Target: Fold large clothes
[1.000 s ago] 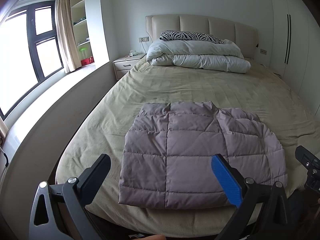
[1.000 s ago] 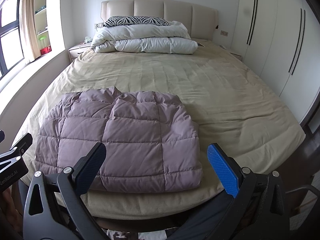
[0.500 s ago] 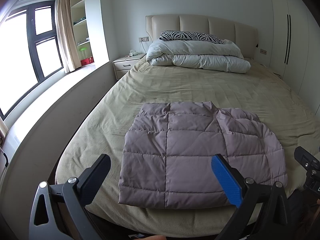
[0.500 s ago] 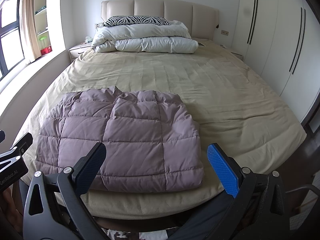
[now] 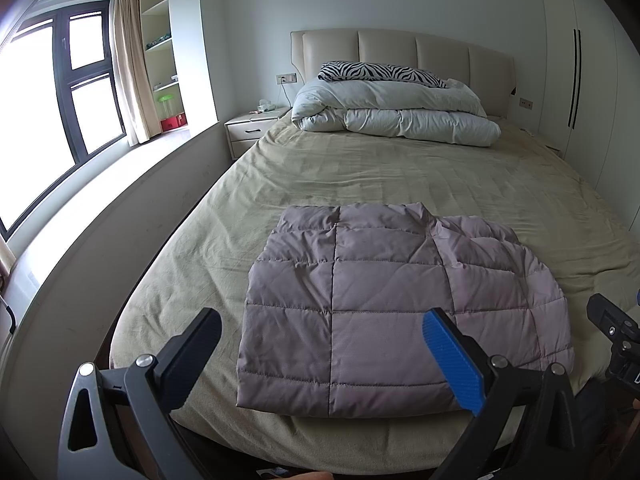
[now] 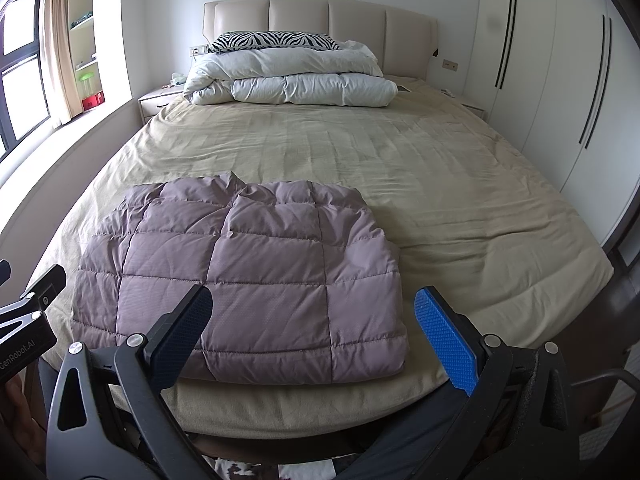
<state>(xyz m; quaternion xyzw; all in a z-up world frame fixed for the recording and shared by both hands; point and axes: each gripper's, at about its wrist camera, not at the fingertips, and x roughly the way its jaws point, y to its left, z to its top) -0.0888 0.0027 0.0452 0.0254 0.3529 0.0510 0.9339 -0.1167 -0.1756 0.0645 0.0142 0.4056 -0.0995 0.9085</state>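
A mauve quilted puffer jacket (image 5: 384, 304) lies folded into a flat rectangle near the foot of the bed (image 5: 400, 176); it also shows in the right wrist view (image 6: 248, 276). My left gripper (image 5: 320, 352) is open and empty, held above the bed's near edge in front of the jacket. My right gripper (image 6: 312, 332) is open and empty, held over the jacket's near right part. Neither touches the jacket.
A folded white duvet (image 5: 396, 112) and a zebra-print pillow (image 5: 380, 72) lie at the headboard. A nightstand (image 5: 252, 128) stands left of the bed, below a window ledge (image 5: 100, 184). White wardrobe doors (image 6: 560, 80) line the right wall.
Almost nothing differs. Both grippers stay open above the near bed edge with only a slight drift, and the jacket lies still.
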